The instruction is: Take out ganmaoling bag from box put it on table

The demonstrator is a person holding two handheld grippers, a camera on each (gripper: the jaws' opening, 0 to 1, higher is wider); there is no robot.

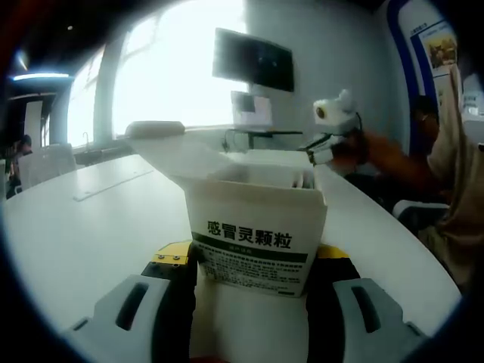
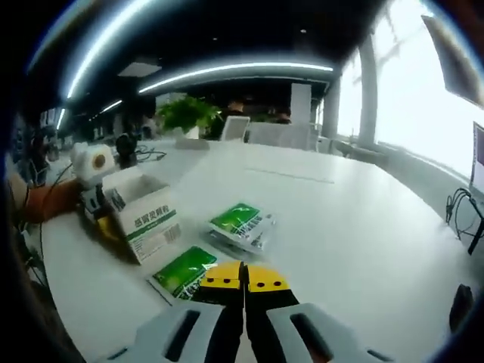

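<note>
Two green ganmaoling bags point(image 2: 242, 221) point(image 2: 184, 270) lie flat on the white table point(image 2: 348, 227) beside the open box point(image 1: 253, 227); we cannot read their print. We read "感冒灵颗粒" on the box, clamped upright between the left gripper point(image 1: 249, 280) jaws. Right gripper point(image 2: 243, 281) jaws meet, holding nothing.
</note>
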